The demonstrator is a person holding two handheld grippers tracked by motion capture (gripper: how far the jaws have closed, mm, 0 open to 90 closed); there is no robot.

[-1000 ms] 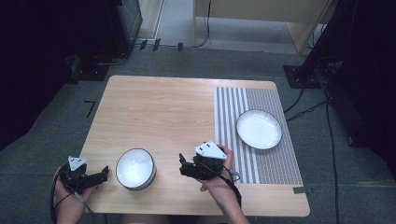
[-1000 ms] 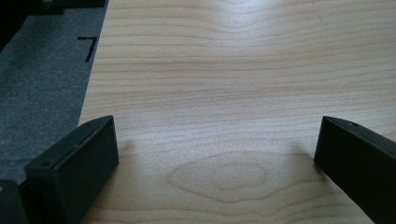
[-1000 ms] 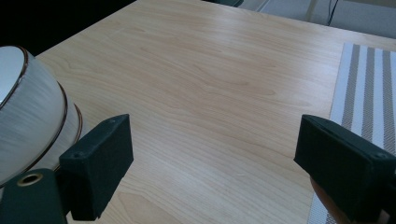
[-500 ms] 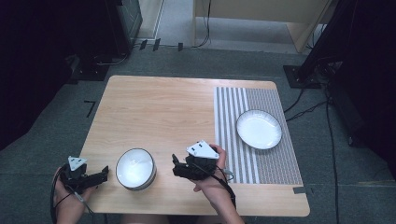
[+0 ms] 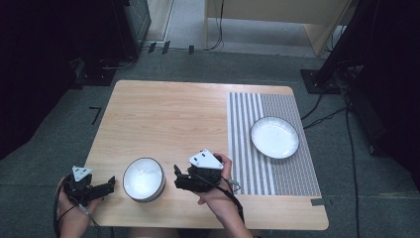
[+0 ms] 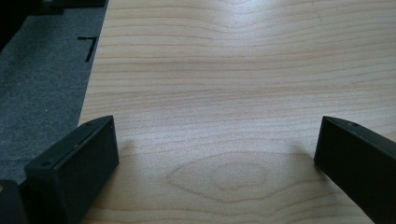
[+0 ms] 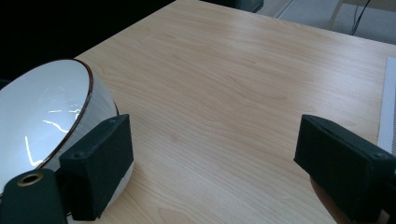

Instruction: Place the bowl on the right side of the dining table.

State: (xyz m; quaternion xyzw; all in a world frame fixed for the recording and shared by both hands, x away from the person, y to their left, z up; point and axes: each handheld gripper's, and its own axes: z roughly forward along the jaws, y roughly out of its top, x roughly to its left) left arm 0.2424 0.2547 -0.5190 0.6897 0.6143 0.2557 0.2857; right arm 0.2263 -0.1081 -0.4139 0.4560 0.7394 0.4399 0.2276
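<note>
- A wooden table (image 5: 168, 119) stands on a grey floor, and a person's 2 hands come in from the near edge.
- A white bowl (image 5: 143, 179) with a dark rim sits on the wood near the front edge, between the 2 grippers.
- The left gripper (image 5: 105, 187) rests at the front left corner of the table, just beside the bowl. Its jaws point at the bowl but do not touch it.
- In the left gripper view its 2 black jaws are spread wide apart, with only bare wood between them.
- The right gripper (image 5: 177, 177) is on the other side of the bowl, held in the right hand (image 5: 218, 186). It points toward the bowl and is near it.
- In the right gripper view its jaws are also wide apart and hold nothing. The bowl (image 7: 44, 116) is right by the left-hand jaw, and I cannot tell if they touch.
- A striped grey and white mat (image 5: 247, 148) covers the right part of the table.
- A white plate (image 5: 274, 137) lies on the mat, well apart from the bowl.
</note>
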